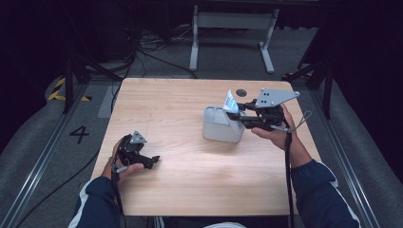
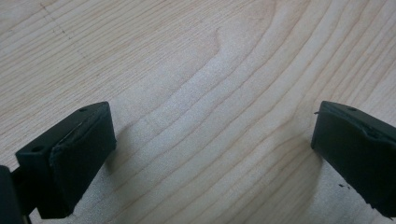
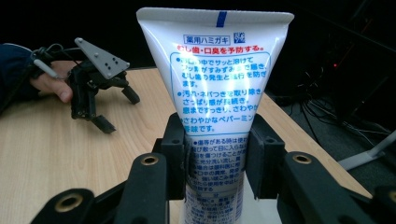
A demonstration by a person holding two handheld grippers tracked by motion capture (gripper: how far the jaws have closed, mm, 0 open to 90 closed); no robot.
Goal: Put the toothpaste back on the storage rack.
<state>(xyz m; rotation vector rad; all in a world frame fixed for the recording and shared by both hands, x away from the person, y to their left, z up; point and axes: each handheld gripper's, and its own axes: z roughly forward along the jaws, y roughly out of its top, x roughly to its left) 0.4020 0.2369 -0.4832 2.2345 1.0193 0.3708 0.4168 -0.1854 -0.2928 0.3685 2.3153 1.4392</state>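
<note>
right gripper (image 3: 215,161) – jaws closed on toothpaste tube (image 3: 215,70), held over grey box (image 1: 219,127) at far right | left gripper (image 2: 210,154) – jaws wide apart, nothing held, near left on table (image 1: 190,166)

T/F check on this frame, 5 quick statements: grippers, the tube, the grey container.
1. The right gripper is clamped on a white toothpaste tube. True.
2. The tube lies flat on the table. False: it is held upright, crimped end up, over the grey container.
3. The left gripper holds a second tube. False: its jaws stand apart with bare wood between them.
4. The grey container stands on the right half of the table. True.
5. The left gripper is touching the grey container. False: in the high view it sits well apart from it, at the table's near left.
</note>
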